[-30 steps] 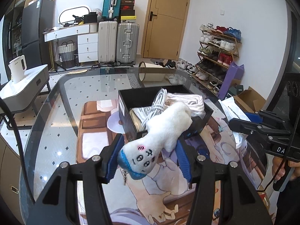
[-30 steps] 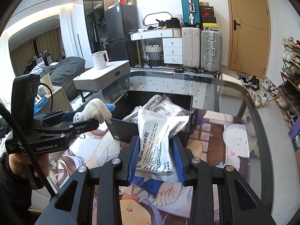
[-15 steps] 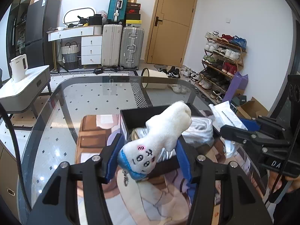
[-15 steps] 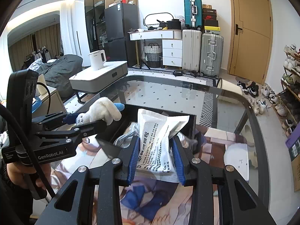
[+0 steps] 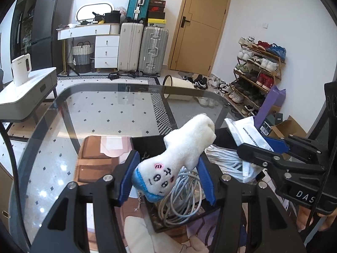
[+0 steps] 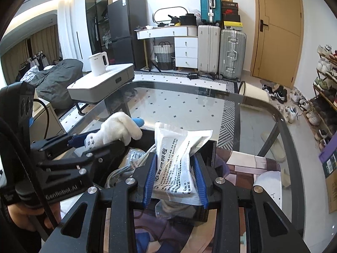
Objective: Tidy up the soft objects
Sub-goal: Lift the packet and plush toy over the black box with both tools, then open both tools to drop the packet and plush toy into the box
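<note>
— Any writing readable?

— On the left tongs (image 6: pixel 101 141), seen from the right wrist view: "GenRobot.AI" along the black body. On the right tongs (image 5: pixel 273 145), seen from the left wrist view: "DAS", cut off by the frame edge. On the white pouch (image 6: pixel 179 164): rows of black Chinese print, large characters down its face, too small lower down to read. On the plush toy (image 5: pixel 179 160): a stitched face with pink cheeks, no words.

— State of the tongs?

— Left tongs clenched on the plush toy, blue pads (image 5: pixel 126 181) pressing its lower half, blue cap end toward the camera, white body tilted up and away. Right tongs clamped on the white pouch, blue pads (image 6: pixel 149 179) against both edges, pouch upright and creased at the top.

— Whereabouts of the task's things?

— Both held above the black box (image 5: pixel 147 141) on the glass surface (image 5: pixel 105 113). Inside the box: a coil of pale cable (image 5: pixel 181 198) and a bagged white bundle (image 5: pixel 227 160).

— Seen in one view only?

— Left wrist view only: shoe rack (image 5: pixel 259 71) in full, purple carton, cardboard box on the floor. Right wrist view only: dark beanbag (image 6: pixel 61 78), curtains, clothes rail at far left. Both views: white kettle (image 5: pixel 21 69) on a low white unit, suitcases (image 5: pixel 143 48), wooden door (image 5: pixel 202 25).
</note>
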The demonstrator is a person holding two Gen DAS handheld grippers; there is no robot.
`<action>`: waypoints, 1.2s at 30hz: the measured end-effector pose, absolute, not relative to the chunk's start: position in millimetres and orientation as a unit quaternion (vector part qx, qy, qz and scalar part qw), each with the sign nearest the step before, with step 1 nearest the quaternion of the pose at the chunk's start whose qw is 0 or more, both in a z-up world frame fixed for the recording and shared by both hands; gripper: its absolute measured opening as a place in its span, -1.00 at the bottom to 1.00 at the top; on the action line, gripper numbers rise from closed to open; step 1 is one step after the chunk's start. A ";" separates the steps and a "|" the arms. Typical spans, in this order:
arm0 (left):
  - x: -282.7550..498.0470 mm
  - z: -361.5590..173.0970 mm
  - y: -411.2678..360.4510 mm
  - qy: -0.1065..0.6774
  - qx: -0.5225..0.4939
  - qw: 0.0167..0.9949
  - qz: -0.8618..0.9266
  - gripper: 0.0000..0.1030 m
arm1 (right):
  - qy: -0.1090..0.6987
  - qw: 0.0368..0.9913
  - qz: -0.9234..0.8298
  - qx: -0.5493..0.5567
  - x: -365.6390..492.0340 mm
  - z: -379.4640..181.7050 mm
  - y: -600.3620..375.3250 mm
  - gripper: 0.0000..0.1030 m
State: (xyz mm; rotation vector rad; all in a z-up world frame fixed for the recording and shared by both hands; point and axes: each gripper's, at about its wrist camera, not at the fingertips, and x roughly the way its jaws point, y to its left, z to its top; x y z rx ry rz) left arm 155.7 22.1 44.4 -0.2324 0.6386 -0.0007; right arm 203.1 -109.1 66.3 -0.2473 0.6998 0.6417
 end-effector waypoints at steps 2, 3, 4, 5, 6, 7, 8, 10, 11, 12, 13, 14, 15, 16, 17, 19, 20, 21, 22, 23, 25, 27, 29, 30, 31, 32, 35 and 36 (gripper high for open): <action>159.1 41.1 20.1 0.314 -0.114 0.942 -0.002 0.05 | 0.342 0.880 0.305 -0.124 207.6 60.5 -106.0 -0.33; 161.9 39.4 18.5 0.318 -0.110 0.942 -0.002 0.05 | 0.345 0.879 0.303 -0.127 210.8 56.8 -104.8 -0.33; 163.9 38.0 17.1 0.320 -0.107 0.941 -0.003 0.05 | 0.348 0.878 0.302 -0.131 212.0 54.1 -103.2 -0.33; 165.9 36.0 14.0 0.323 -0.103 0.941 -0.005 0.05 | 0.349 0.877 0.301 -0.133 212.9 52.3 -102.7 -0.33; 167.0 35.3 12.3 0.324 -0.099 0.941 -0.005 0.05 | 0.350 0.877 0.300 -0.136 214.6 50.1 -101.5 -0.33; 167.9 34.2 9.8 0.325 -0.093 0.941 -0.003 0.04 | 0.351 0.876 0.300 -0.138 215.8 48.6 -100.1 -0.33; 168.2 34.0 8.2 0.324 -0.090 0.942 -0.002 0.03 | 0.353 0.876 0.297 -0.137 217.9 47.3 -100.3 -0.33; 168.8 33.7 7.1 0.324 -0.084 0.942 -0.002 0.03 | 0.360 0.875 0.296 -0.133 221.6 45.5 -101.0 -0.33; 169.2 33.7 6.1 0.325 -0.080 0.942 -0.002 0.03 | 0.363 0.873 0.295 -0.134 222.9 44.1 -101.6 -0.33; 169.4 33.5 4.6 0.325 -0.073 0.943 -0.001 0.03 | 0.365 0.873 0.295 -0.134 223.8 42.9 -101.8 -0.33; 169.5 33.5 4.4 0.325 -0.070 0.943 -0.001 0.03 | 0.366 0.872 0.296 -0.134 224.6 42.0 -102.1 -0.33; 169.5 33.8 3.8 0.325 -0.068 0.943 -0.003 0.04 | 0.366 0.872 0.296 -0.134 224.9 41.9 -102.3 -0.33; 169.7 33.8 3.3 0.325 -0.068 0.943 -0.006 0.04 | 0.366 0.872 0.296 -0.134 225.0 41.3 -102.5 -0.33; 169.1 33.7 3.1 0.324 -0.067 0.944 -0.009 0.05 | 0.366 0.872 0.296 -0.134 225.1 41.1 -102.6 -0.33; 168.5 33.5 3.7 0.324 -0.065 0.944 -0.011 0.07 | 0.367 0.871 0.296 -0.134 225.5 40.7 -102.7 -0.33; 166.5 33.1 1.1 0.326 -0.058 0.944 -0.016 0.07 | 0.370 0.869 0.298 -0.137 225.5 39.8 -101.8 -0.33; 165.5 33.0 -0.6 0.326 -0.053 0.944 -0.017 0.07 | 0.372 0.868 0.299 -0.138 225.2 38.6 -101.1 -0.33; 163.9 32.9 -2.1 0.325 -0.048 0.944 -0.017 0.07 | 0.374 0.867 0.299 -0.137 225.7 37.5 -100.8 -0.33; 162.5 32.9 -2.6 0.325 -0.046 0.944 -0.018 0.07 | 0.375 0.867 0.300 -0.136 225.9 36.4 -101.0 -0.33; 161.2 32.7 -2.3 0.325 -0.044 0.944 -0.019 0.07 | 0.379 0.864 0.303 -0.131 226.4 35.3 -101.3 -0.33; 158.8 32.5 -1.3 0.327 -0.043 0.944 -0.023 0.08 | 0.387 0.860 0.307 -0.128 227.8 33.1 -101.2 -0.33; 158.7 33.3 -1.7 0.330 -0.041 0.943 -0.025 0.08 | 0.394 0.857 0.306 -0.127 228.9 28.4 -101.6 -0.32; 157.8 33.4 -2.0 0.330 -0.040 0.943 -0.026 0.10 | 0.388 0.859 0.309 -0.125 228.1 28.1 -103.1 -0.31; 157.8 33.5 -2.4 0.331 -0.040 0.943 -0.026 0.10 | 0.388 0.859 0.309 -0.125 228.4 28.2 -103.6 -0.26; 157.4 33.4 -3.5 0.331 -0.040 0.942 -0.025 0.10 | 0.388 0.859 0.310 -0.124 228.5 28.7 -104.1 -0.21; 157.5 33.5 -3.7 0.333 -0.040 0.942 -0.026 0.11 | 0.387 0.859 0.311 -0.123 228.8 29.5 -105.5 -0.17; 157.7 34.5 -2.2 0.334 -0.049 0.941 -0.032 0.17 | 0.372 0.866 0.310 -0.126 228.1 34.8 -112.1 -0.01; 157.6 34.9 -2.1 0.334 -0.052 0.941 -0.037 0.23 | 0.366 0.869 0.310 -0.125 227.0 37.1 -114.6 0.02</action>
